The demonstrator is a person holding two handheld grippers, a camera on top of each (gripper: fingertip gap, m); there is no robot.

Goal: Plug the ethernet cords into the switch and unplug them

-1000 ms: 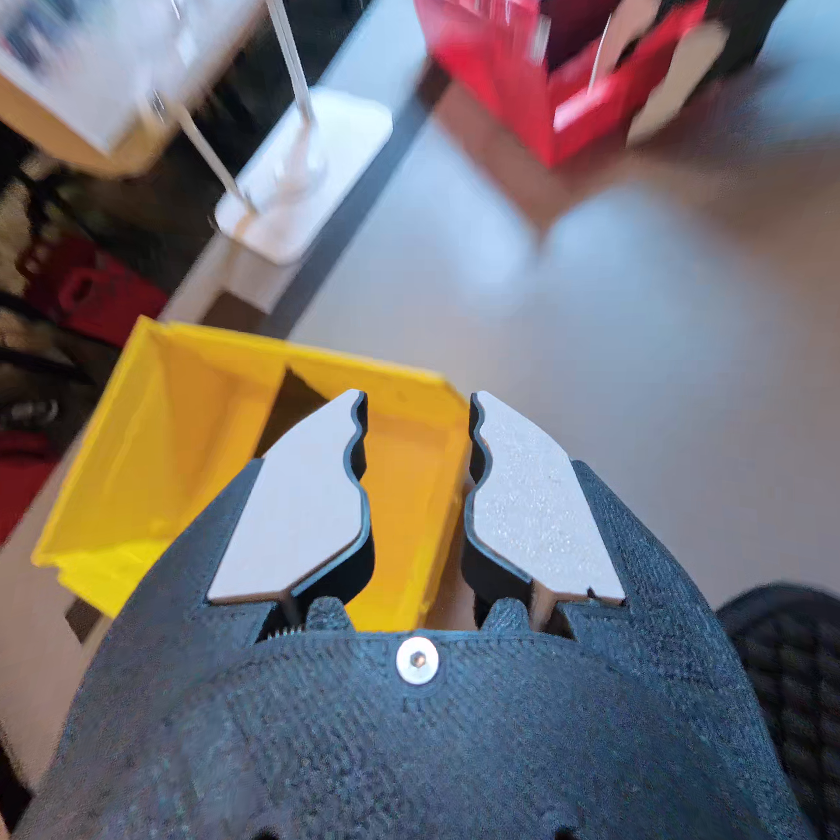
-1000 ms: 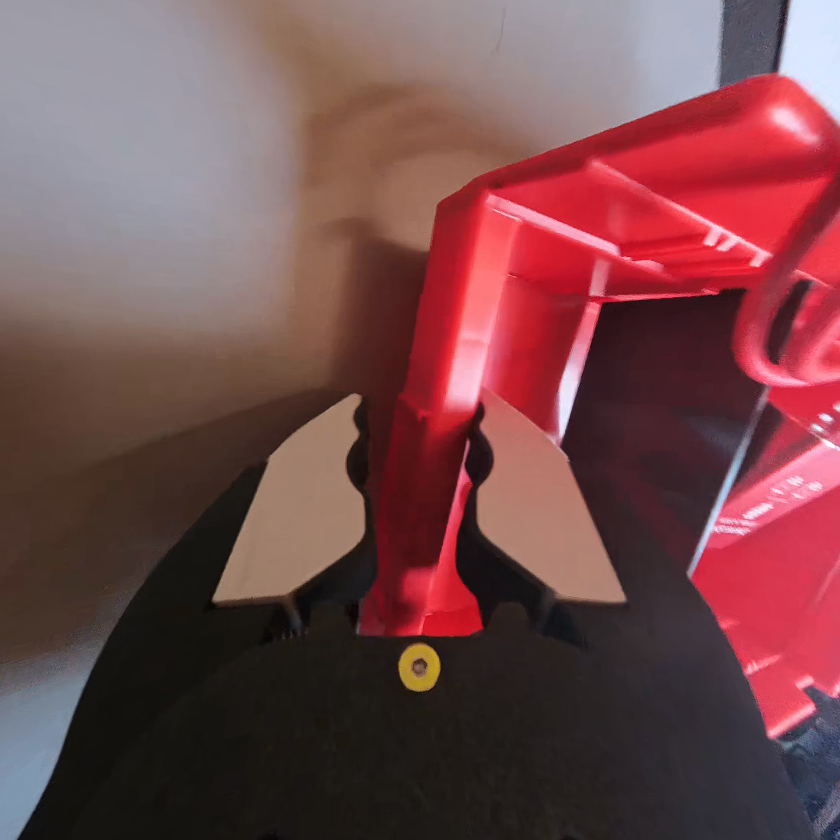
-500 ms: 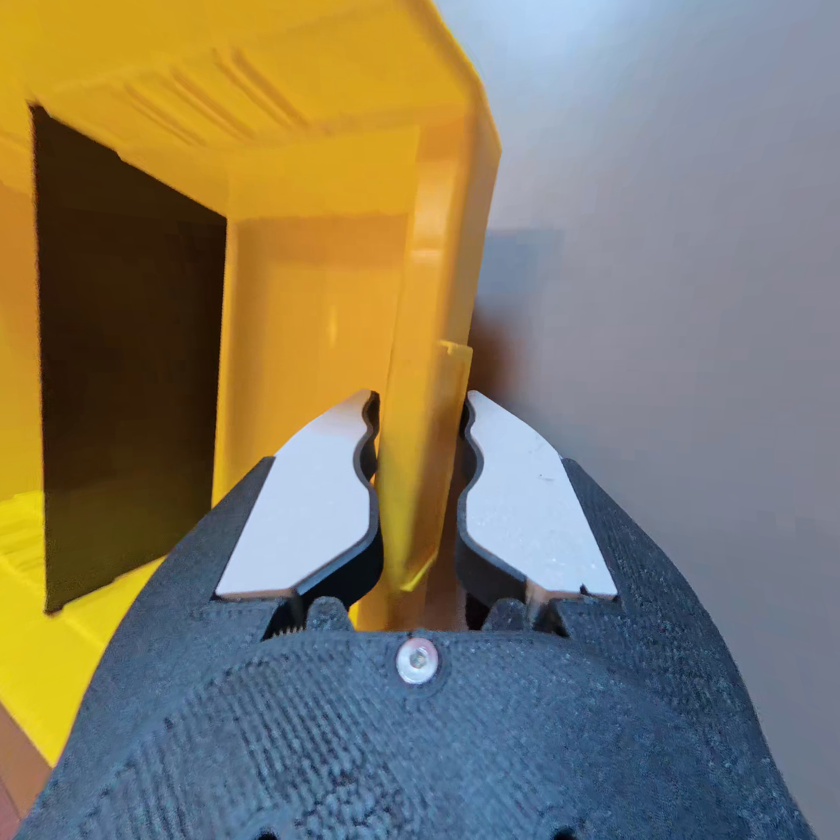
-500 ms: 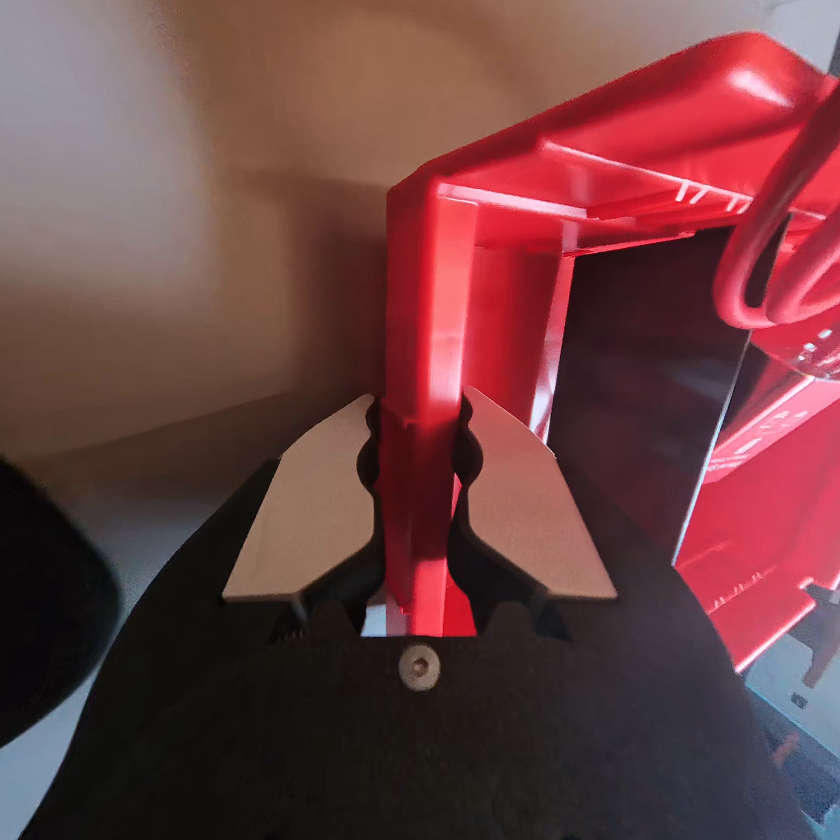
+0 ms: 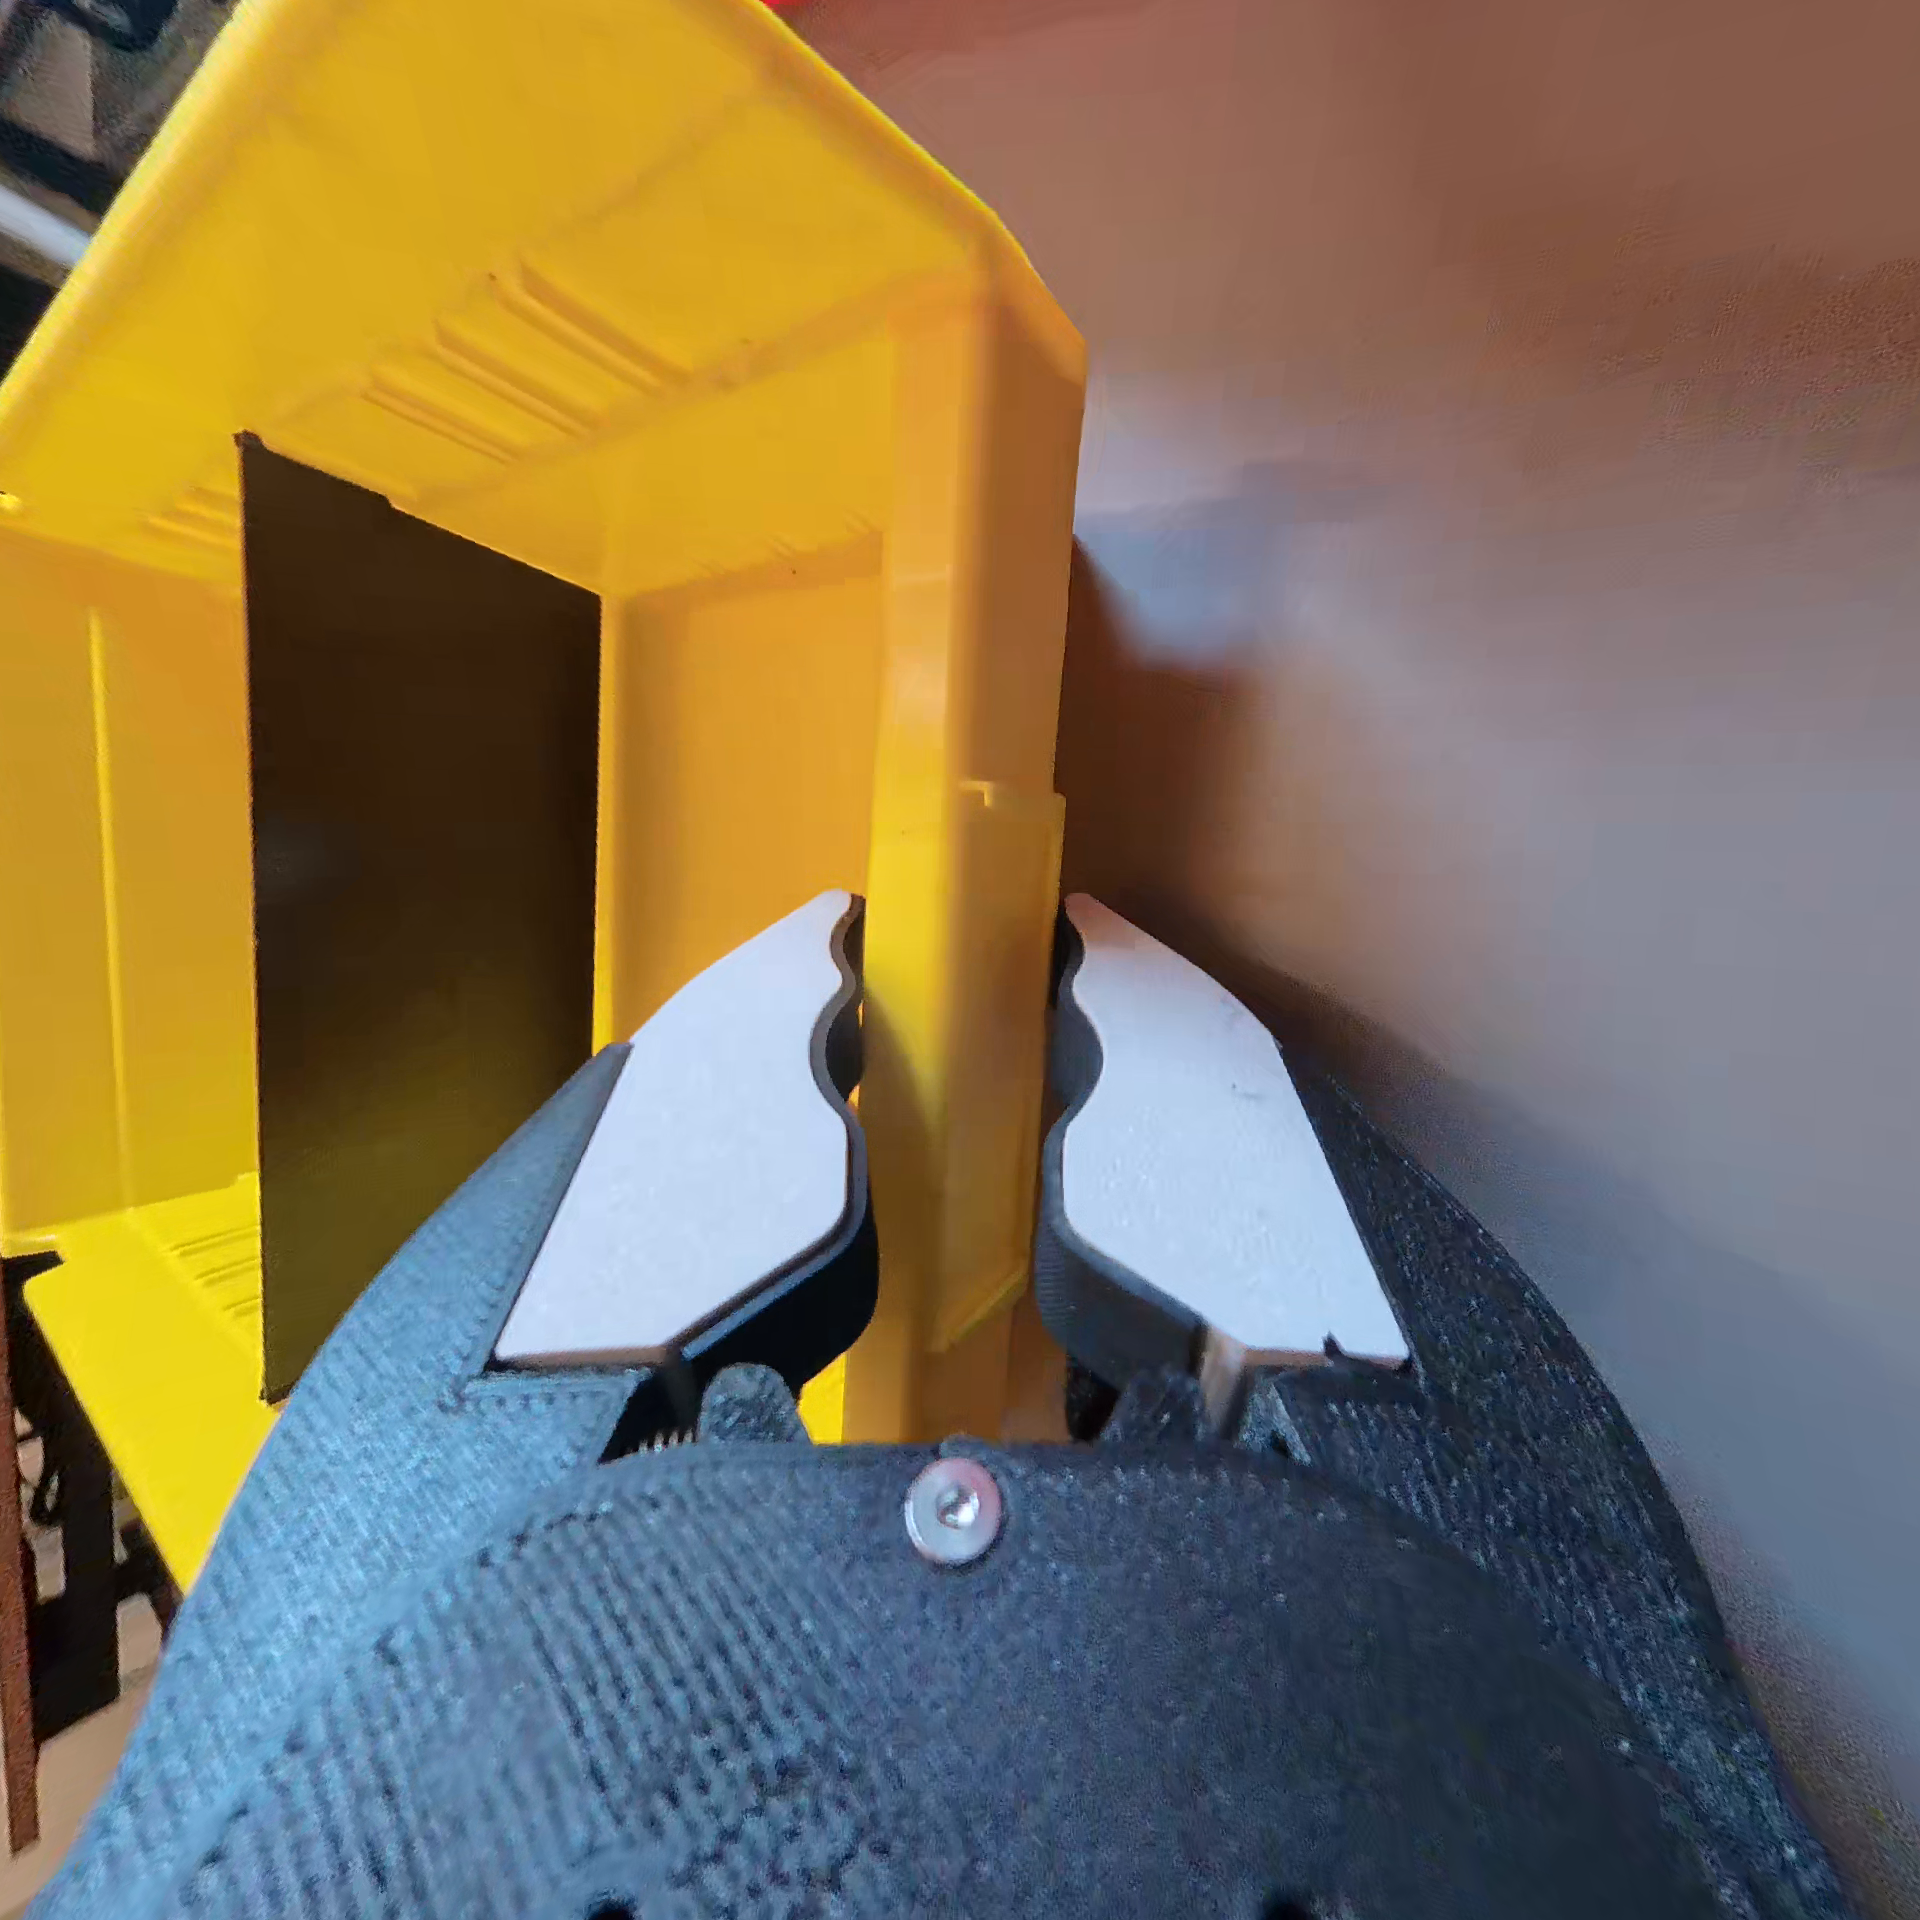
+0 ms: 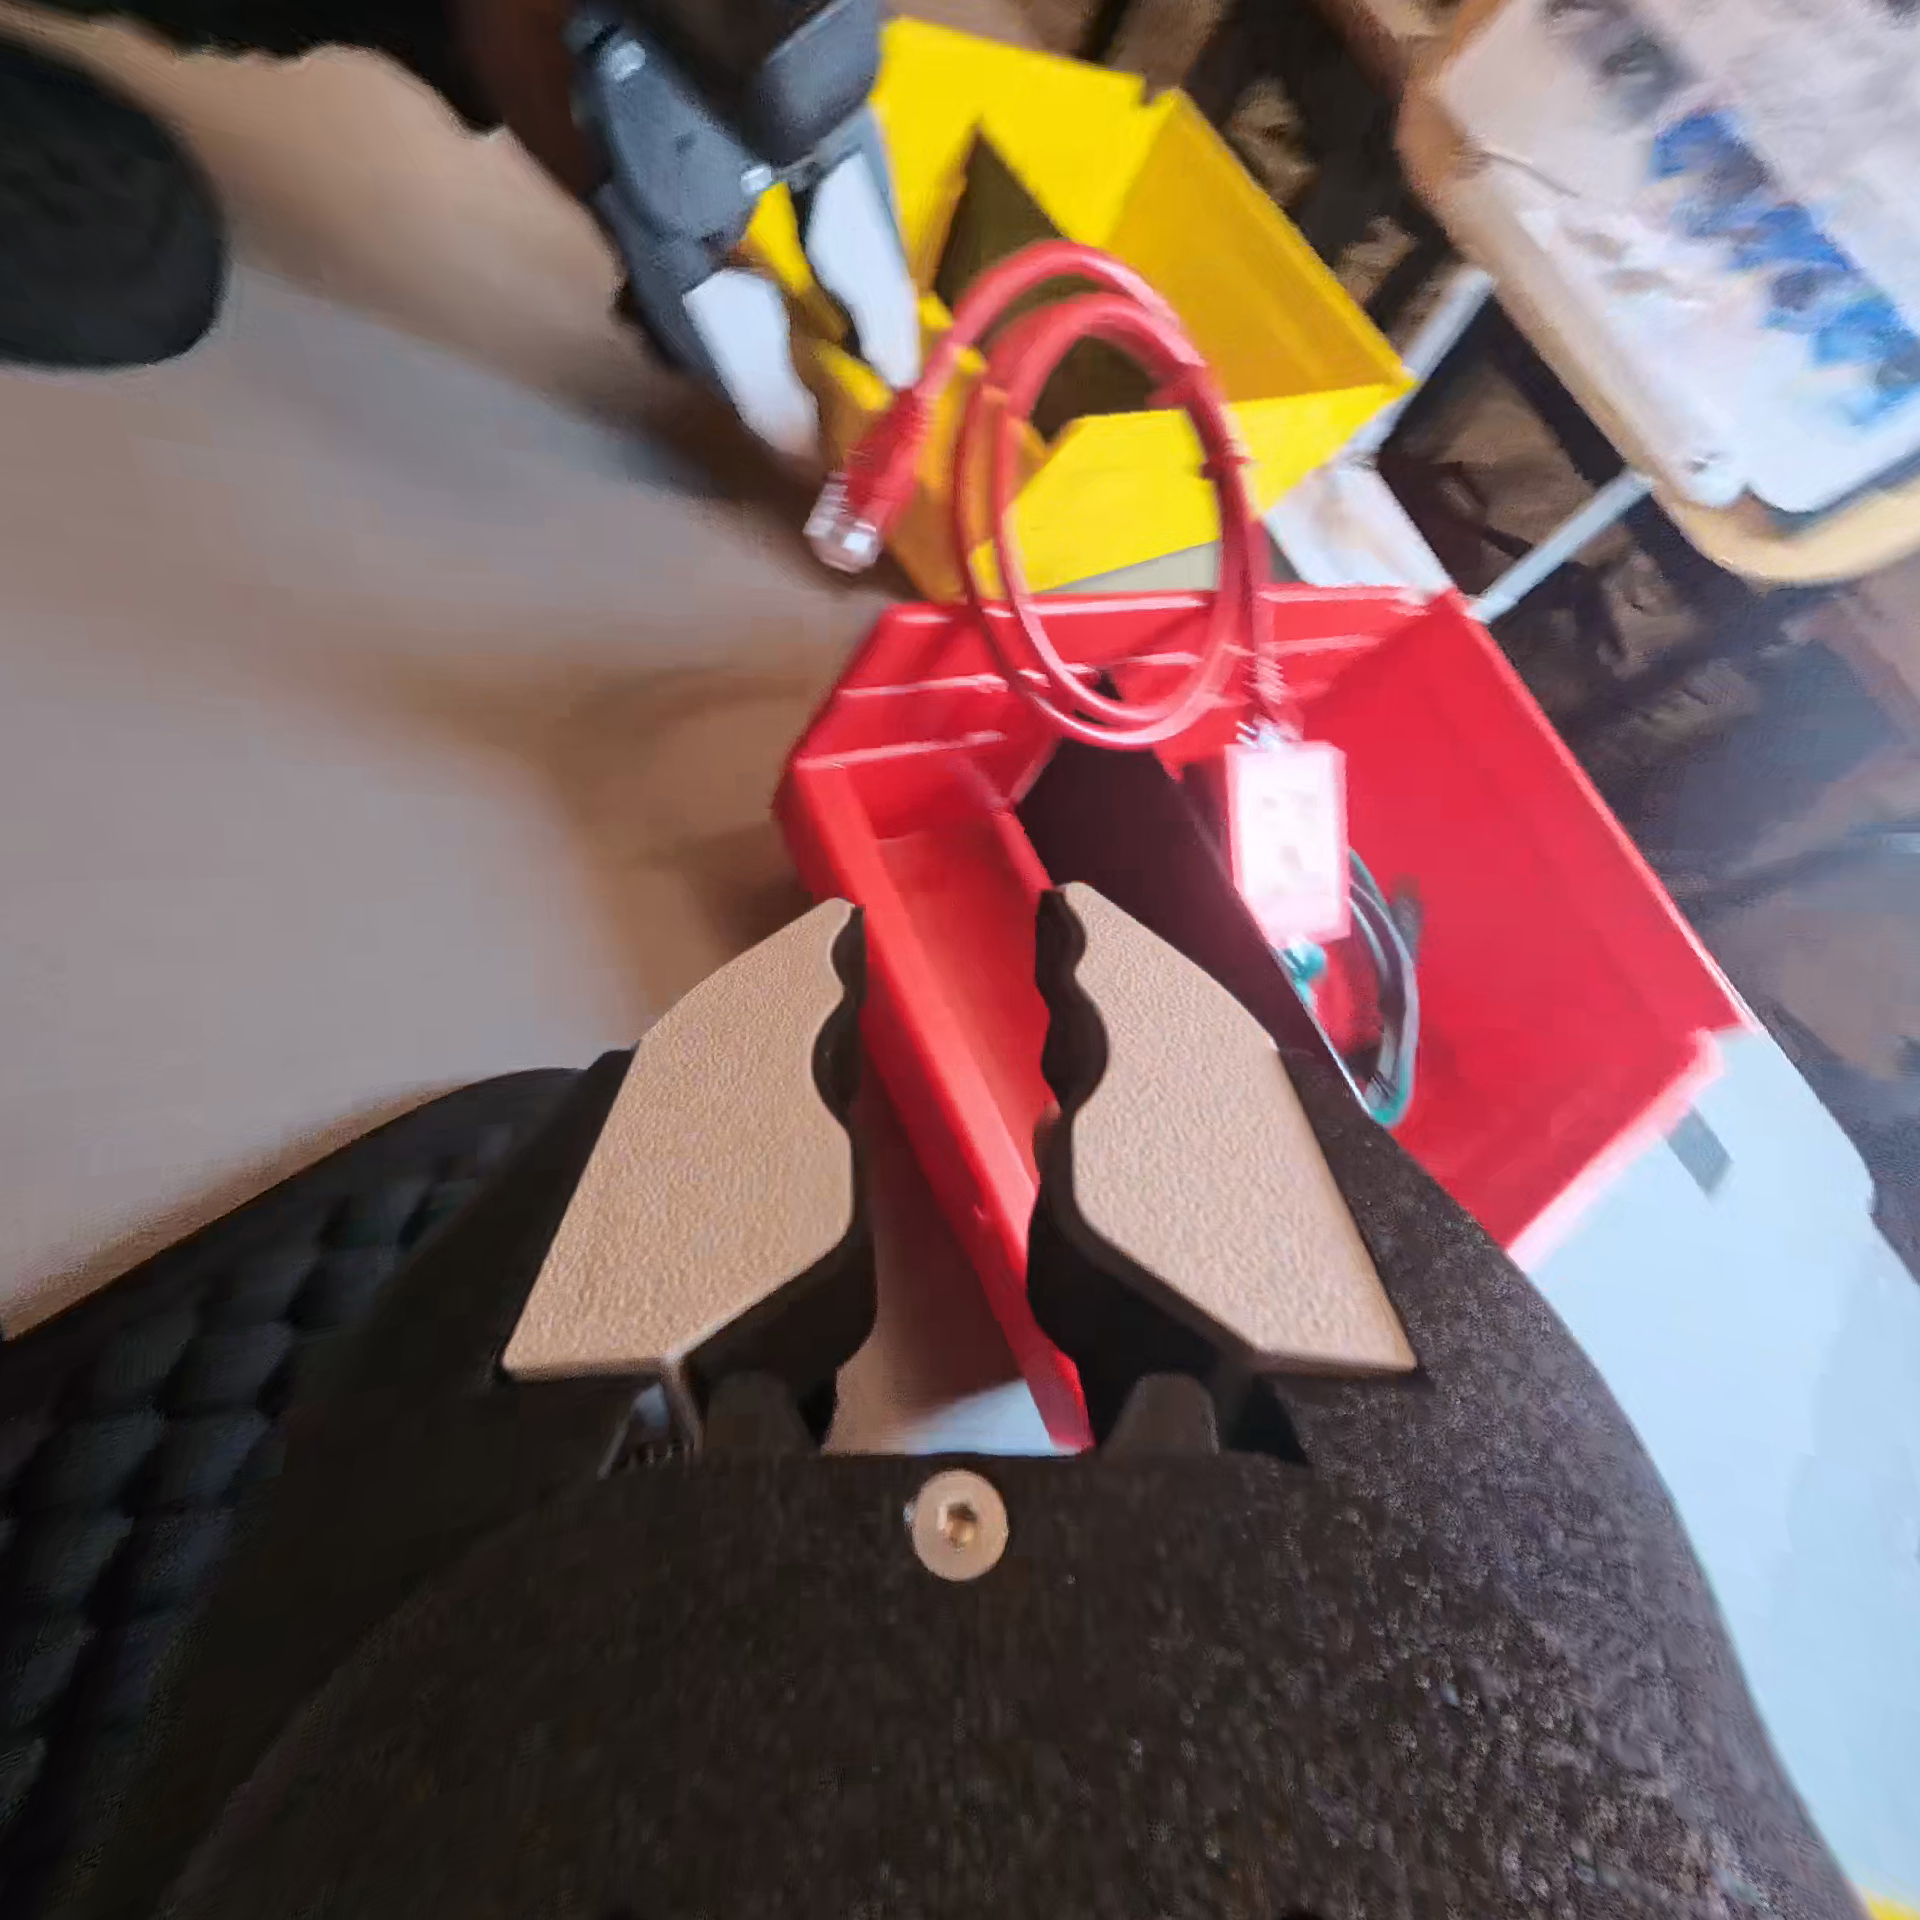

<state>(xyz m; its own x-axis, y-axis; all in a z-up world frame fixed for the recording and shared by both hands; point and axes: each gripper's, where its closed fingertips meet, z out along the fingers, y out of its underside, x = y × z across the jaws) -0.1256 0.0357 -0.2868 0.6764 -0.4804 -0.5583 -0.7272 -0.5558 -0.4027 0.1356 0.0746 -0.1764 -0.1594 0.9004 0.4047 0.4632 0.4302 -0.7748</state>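
My left gripper is shut on the corner wall of a yellow bin; a black divider stands inside it. It also shows in the right wrist view, clamped on the yellow bin. My right gripper is shut on the side wall of a red bin. A coiled red ethernet cord sticks up from the red bin, its clear plug hanging left. A white tag and a green cord lie inside. No switch is in view.
Both bins are over a beige table, close to its right edge. A white stand base sits behind the red bin. A cardboard box is beyond the edge. A black woven object is at lower left. Tip to tip, the grippers are about 30 cm apart. The white tag is closer to my right gripper, around 15 cm from its tips; the left tips are 25 cm off.
My left gripper closed on the yellow bin's wall and holds it. The right wrist view has swung from a side view of the red bin to looking down into it.
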